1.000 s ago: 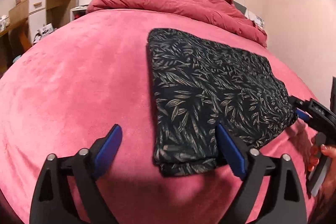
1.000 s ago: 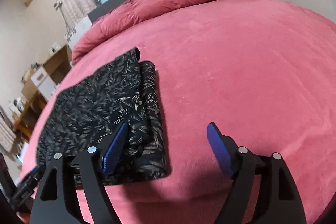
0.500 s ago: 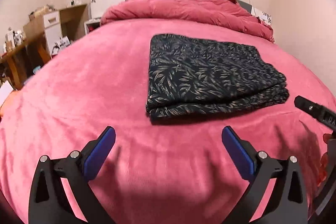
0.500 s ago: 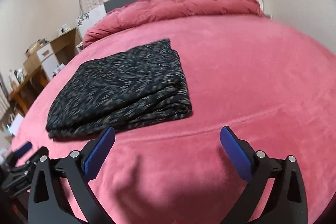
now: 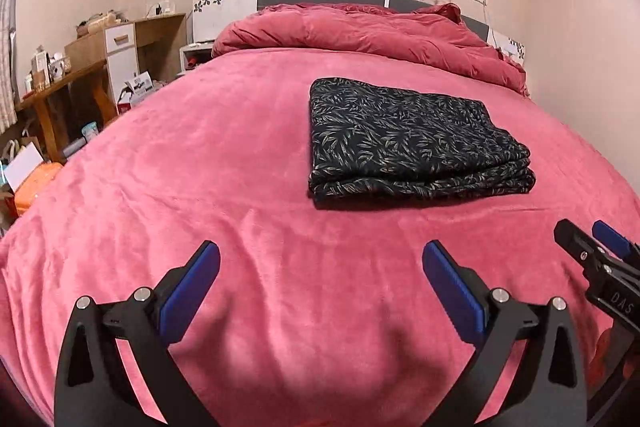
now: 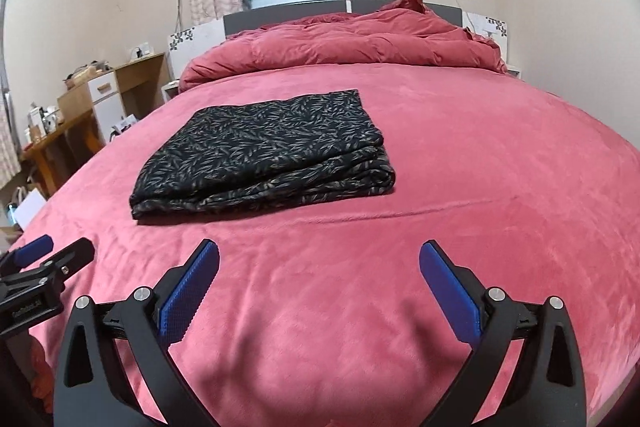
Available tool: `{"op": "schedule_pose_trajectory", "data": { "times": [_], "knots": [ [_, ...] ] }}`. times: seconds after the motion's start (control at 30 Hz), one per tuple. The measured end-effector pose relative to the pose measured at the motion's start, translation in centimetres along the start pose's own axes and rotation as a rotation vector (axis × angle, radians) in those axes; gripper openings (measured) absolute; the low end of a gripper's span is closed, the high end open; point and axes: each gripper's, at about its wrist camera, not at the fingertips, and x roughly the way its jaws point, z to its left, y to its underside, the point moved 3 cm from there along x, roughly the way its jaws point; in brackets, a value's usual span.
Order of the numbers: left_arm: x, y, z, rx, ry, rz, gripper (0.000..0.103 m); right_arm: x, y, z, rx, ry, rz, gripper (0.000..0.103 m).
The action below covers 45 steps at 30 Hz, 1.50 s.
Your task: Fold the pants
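The black leaf-print pants (image 5: 408,139) lie folded into a flat rectangle on the pink bed cover (image 5: 200,155), seen also in the right wrist view as the pants (image 6: 268,151). My left gripper (image 5: 320,259) is open over bare cover, well short of the pants' near edge, nothing between its blue pads. My right gripper (image 6: 320,259) is open too, held back from the pants with nothing in it. Each gripper shows at the edge of the other's view: the right gripper (image 5: 596,247), the left gripper (image 6: 52,251).
A bunched red duvet (image 5: 360,35) lies along the headboard under the window. A wooden desk (image 5: 60,87) with clutter and a white drawer unit stands left of the bed. Bags and an orange item (image 5: 36,179) sit on the floor at the left.
Both grippers have pulled back from the pants toward the foot of the bed and risen a little. The right jaws have widened. The pants stay folded in place.
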Motion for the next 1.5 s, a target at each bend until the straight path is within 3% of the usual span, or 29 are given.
{"op": "schedule_pose_trajectory", "data": {
  "times": [0.23, 0.67, 1.5],
  "knots": [
    [-0.6, 0.2, -0.9, 0.061, -0.059, -0.018, 0.101, 0.1, -0.2, 0.2, -0.004, -0.010, -0.002, 0.099],
    [-1.0, 0.3, -1.1, 0.058, -0.042, -0.019, 0.101, -0.1, -0.5, 0.7, -0.055, -0.001, -0.032, 0.099],
    [-1.1, 0.4, -1.0, 0.041, -0.060, -0.013, 0.101, -0.1, -0.4, 0.8, -0.040, -0.003, -0.026, 0.099]
  ]
}}
